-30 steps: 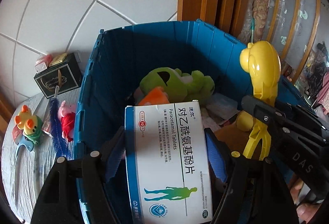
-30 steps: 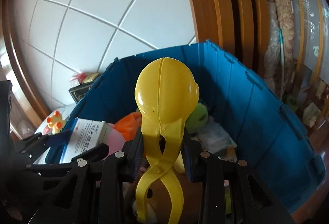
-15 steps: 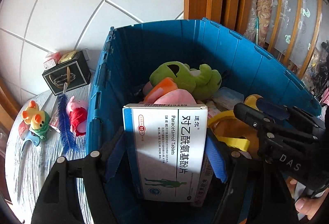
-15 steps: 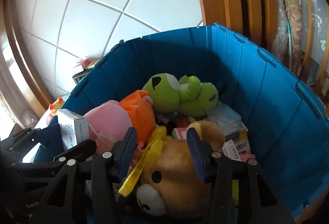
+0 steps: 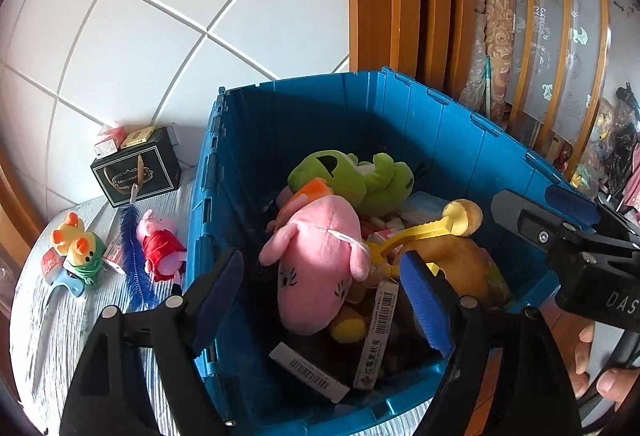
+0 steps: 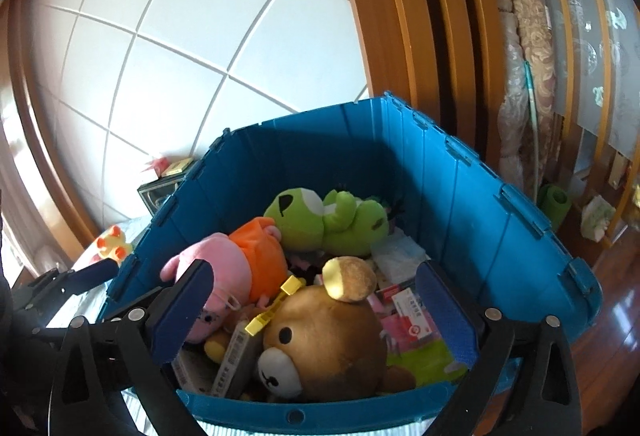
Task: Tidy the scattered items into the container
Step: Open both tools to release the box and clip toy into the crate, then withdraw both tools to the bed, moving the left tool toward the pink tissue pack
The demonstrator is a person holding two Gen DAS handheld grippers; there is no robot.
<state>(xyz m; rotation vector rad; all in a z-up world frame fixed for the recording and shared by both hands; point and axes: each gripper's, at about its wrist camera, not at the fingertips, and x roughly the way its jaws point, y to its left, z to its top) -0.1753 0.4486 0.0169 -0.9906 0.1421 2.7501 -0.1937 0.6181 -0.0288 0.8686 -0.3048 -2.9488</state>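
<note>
Both your grippers, left gripper (image 5: 320,286) and right gripper (image 6: 316,304), hang released, fingers just opening, empty over the blue crate (image 5: 460,140); yellow clip (image 5: 416,232) and medicine box (image 5: 308,372) dropped inside, clearing the tabletop's near edge

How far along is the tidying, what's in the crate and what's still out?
Done: the blue crate holds the pink plush, green frog, brown bear and yellow tongs. In hand: nothing; both grippers open. Left: the duck toy, pig doll and blue brush on the table.
</note>
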